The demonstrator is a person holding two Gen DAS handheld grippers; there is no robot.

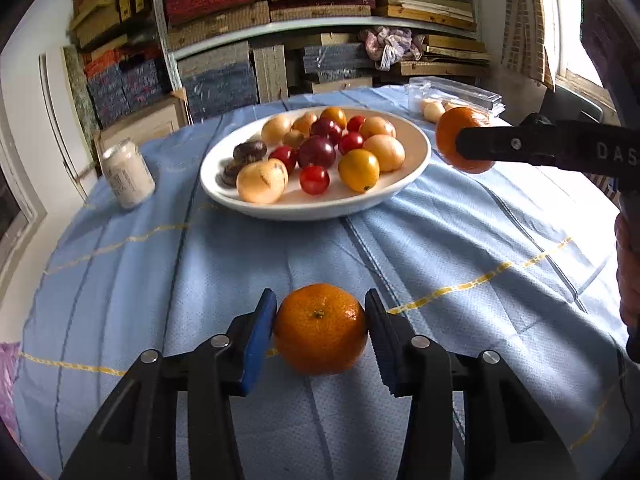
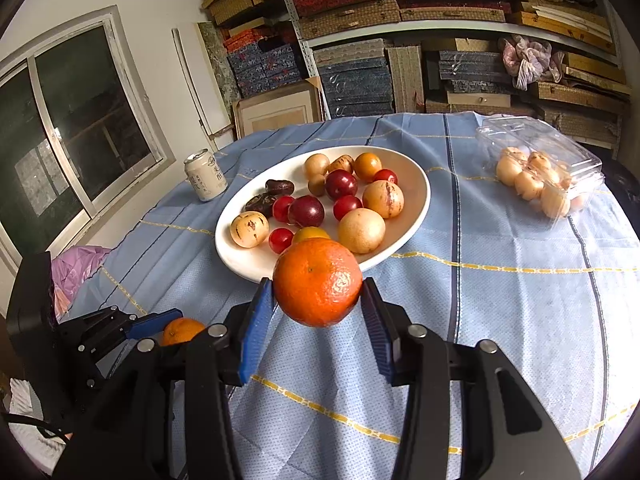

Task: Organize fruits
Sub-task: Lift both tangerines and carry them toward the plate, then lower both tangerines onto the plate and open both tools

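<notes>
Orange fruit, near: your left gripper (image 1: 320, 330) has its blue pads (image 1: 260, 340) against a mandarin (image 1: 320, 328) resting on the tabletop (image 1: 160, 272).
Right gripper: your right gripper (image 2: 318, 300) is narrowed on a second mandarin (image 2: 317, 282), held above the cloth in front of the plate's rim.
Plate: the white plate (image 2: 248, 256) carries plums, cherry tomatoes, pale melons and dates.
Can: a can (image 2: 205, 176) stands left of the plate.
Far right: a clear box (image 2: 560, 148) holds more pale fruit.

White letters "DAS" stand on the black right gripper (image 1: 472, 148) at far right; the can's (image 2: 205, 175) print is too small to read.
</notes>
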